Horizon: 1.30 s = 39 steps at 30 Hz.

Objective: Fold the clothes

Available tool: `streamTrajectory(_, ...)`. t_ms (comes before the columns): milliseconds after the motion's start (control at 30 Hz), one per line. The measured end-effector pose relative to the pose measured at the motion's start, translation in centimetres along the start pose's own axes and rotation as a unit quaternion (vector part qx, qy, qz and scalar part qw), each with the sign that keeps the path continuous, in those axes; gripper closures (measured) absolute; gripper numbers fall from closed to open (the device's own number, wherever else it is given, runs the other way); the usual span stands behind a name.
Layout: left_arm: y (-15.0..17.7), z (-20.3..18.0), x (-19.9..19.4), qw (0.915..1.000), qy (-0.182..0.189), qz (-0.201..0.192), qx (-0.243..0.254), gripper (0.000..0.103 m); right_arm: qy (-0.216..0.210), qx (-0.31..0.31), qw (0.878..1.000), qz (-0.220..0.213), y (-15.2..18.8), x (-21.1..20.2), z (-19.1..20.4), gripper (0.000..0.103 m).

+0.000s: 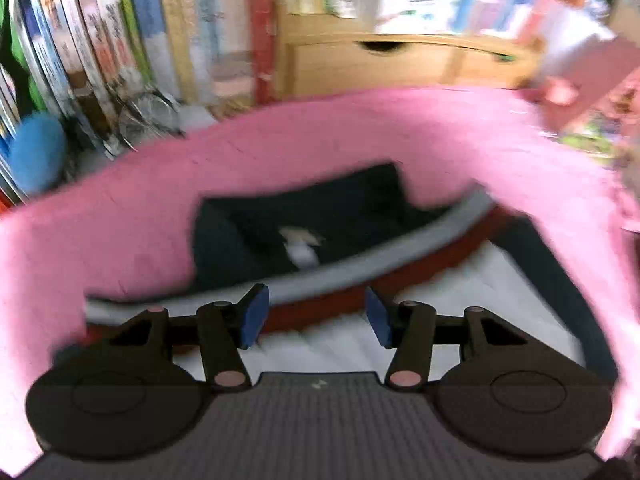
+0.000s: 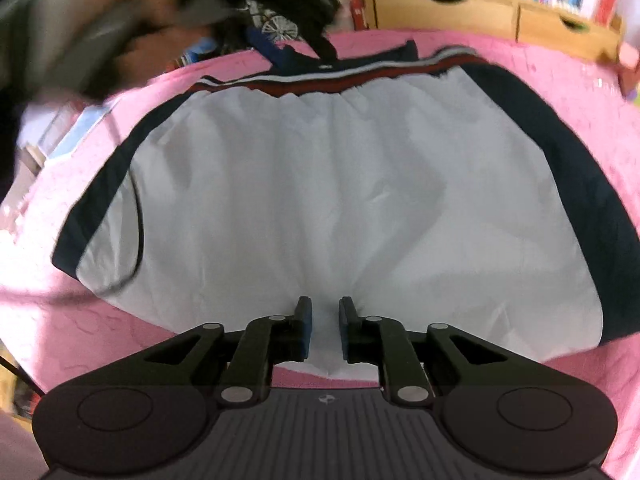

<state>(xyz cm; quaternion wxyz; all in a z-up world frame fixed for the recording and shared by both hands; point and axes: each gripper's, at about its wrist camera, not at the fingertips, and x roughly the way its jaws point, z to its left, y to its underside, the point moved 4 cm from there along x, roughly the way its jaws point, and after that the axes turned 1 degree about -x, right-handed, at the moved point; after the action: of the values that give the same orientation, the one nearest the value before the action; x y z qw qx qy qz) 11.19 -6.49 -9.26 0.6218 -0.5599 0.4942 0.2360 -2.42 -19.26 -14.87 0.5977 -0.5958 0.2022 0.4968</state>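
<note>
1. Right claw (image 2: 324, 328), narrowly parted, straddles the white shorts' (image 2: 320, 200) near hem; whether it pinches cloth is unclear.
2. Left claw (image 1: 316, 316), open and empty, hovers over the far striped waistband (image 1: 360, 264).
3. Shorts lie spread flat on the pink sheet (image 2: 540, 88); no fold shows.

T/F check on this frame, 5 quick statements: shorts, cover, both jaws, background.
1. The shorts are mostly white with dark side stripes. True.
2. The shorts lie on a green cover. False: the cover is pink.
3. The left gripper has its jaws wide apart near the waistband. True; nothing shows between them.
4. The right gripper is over the waistband. False: it is at the opposite edge of the shorts, jaws narrowly parted with white fabric in the gap; whether they pinch it is not clear.
5. Books stand behind the pink cover. True, next to wooden drawers.
</note>
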Motion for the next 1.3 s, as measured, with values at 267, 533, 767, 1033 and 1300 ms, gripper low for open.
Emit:
streamTrajectory(267,6.6,-2.5,1.6,0.9962,0.005,0.083,0.025,0.048,0.007,-0.035,0.999,-0.012,0.3,0.3,0.5,0.084)
streamTrajectory(533,-2.0,-1.4,3.0,0.9982,-0.059,0.008,-0.012,0.043,0.012,-0.052,0.999,-0.002,0.0,0.3,0.8,0.081)
streamTrajectory(767,6.9,-3.0,-3.0,0.9967,-0.046,0.033,0.057,0.019,0.079,0.054,0.994,-0.043,-0.6,-5.1,-5.7,0.025)
streamTrajectory(1033,15.3,-2.3,-2.6,0.9895,-0.059,0.127,-0.034,0.019,0.134,0.216,0.966,-0.039,0.6,-5.5,-15.2,0.024)
streamTrajectory(1300,15.8,-1.2,-1.6,0.9878,-0.076,0.122,-0.06,0.0,0.052,0.309,0.949,-0.042,-1.8,-2.5,-16.6,0.049)
